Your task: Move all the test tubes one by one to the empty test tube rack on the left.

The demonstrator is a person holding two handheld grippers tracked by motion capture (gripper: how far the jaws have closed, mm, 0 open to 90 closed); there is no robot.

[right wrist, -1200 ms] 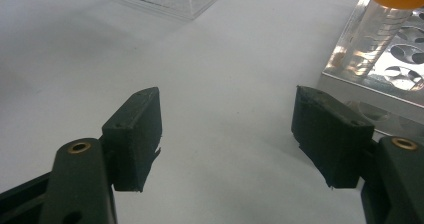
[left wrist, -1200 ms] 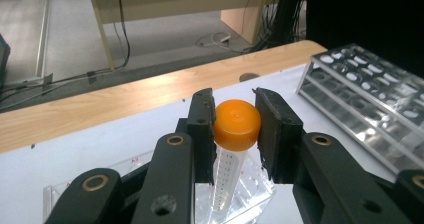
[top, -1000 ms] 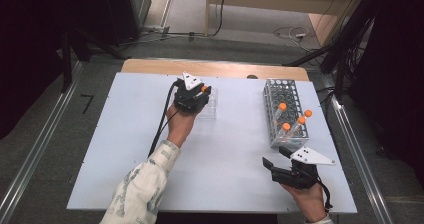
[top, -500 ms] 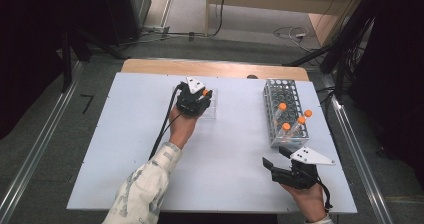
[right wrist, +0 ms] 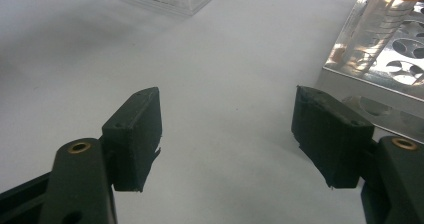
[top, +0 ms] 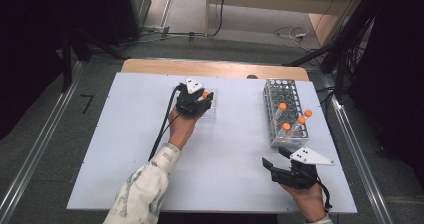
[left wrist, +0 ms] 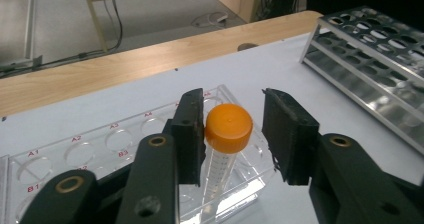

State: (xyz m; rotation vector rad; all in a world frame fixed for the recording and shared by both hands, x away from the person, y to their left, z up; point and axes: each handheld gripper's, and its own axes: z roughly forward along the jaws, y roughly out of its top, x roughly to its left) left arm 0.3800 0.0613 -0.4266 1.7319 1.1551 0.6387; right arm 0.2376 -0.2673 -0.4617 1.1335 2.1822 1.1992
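My left gripper hovers over a clear plastic rack at the table's middle back. An orange-capped tube stands upright in a hole of that clear rack, between the jaws of the left gripper. The jaws have just been opening: one pad sits right beside the cap and the other stands clear of it. My right gripper rests near the front right, and in its own view the right gripper is wide open over bare table.
A metal tube rack stands at the right, holding several orange-capped tubes; its near corner lies just beyond the right gripper. A wooden strip borders the table's far edge. The left gripper's cable trails along the forearm.
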